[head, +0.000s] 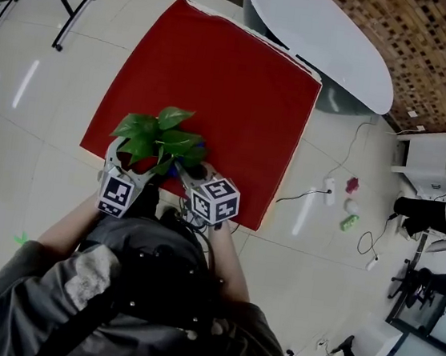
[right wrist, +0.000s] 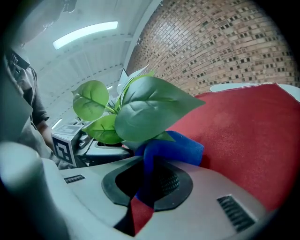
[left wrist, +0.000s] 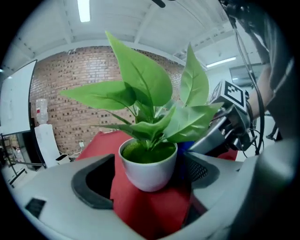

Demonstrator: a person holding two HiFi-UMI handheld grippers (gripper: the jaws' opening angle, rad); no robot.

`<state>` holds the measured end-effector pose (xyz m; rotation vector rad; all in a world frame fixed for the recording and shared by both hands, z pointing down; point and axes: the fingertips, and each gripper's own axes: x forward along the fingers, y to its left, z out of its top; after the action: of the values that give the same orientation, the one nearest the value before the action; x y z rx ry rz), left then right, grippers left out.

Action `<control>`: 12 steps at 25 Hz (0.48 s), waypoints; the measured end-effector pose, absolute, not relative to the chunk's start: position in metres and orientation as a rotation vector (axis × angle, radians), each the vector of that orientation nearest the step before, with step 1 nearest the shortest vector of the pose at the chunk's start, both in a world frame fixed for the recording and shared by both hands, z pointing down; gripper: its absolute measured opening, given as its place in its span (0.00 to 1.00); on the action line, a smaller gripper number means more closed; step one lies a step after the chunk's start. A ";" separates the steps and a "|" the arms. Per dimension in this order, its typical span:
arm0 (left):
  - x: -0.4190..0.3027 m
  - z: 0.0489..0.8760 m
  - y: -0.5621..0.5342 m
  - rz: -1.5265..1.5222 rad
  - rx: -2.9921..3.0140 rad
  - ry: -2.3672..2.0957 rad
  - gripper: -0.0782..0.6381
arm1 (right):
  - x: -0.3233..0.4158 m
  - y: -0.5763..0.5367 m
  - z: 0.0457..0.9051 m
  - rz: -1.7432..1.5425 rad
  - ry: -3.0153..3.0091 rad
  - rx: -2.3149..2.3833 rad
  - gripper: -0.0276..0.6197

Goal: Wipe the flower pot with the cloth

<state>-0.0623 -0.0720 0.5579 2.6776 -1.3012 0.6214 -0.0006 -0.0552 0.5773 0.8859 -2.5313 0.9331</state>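
Flower pot (left wrist: 149, 171) was seen lower centre in left gripper view, between spread jaws of left gripper (left wrist: 147, 180), over red mat (head: 217, 92); blue cloth (right wrist: 176, 150) was pinched by right gripper (right wrist: 147, 180) beside leaves (right wrist: 150, 110).

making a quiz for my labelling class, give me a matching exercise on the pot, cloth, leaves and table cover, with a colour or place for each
Things:
1 pot
2 cloth
3 leaves
4 table cover

Matches:
a red
b green
c white, between the fingers of the left gripper
d blue, pinched by the right gripper

Pairs: 1-c; 2-d; 3-b; 4-a
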 end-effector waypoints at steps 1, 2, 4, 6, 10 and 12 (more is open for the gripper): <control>-0.059 0.556 -0.074 0.614 2.672 -1.322 0.77 | -0.001 -0.055 0.577 0.929 -2.532 0.882 0.13; -0.057 0.556 -0.076 0.612 2.667 -1.341 0.77 | -0.002 -0.055 0.578 0.925 -2.533 0.878 0.13; -0.053 0.555 -0.079 0.623 2.649 -1.381 0.77 | -0.002 -0.056 0.577 0.923 -2.531 0.876 0.13; -0.053 0.555 -0.082 0.650 2.627 -1.420 0.77 | -0.002 -0.058 0.576 0.924 -2.531 0.875 0.13; -0.064 0.560 -0.087 0.747 2.596 -1.477 0.75 | -0.009 -0.060 0.575 0.922 -2.537 0.864 0.13; -0.062 0.559 -0.090 0.714 2.635 -1.437 0.75 | -0.009 -0.061 0.576 0.918 -2.539 0.861 0.13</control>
<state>-0.0620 -0.0901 0.5588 2.6353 -1.4374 0.7144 -0.0092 -0.0609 0.5757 0.8606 -2.5392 0.9181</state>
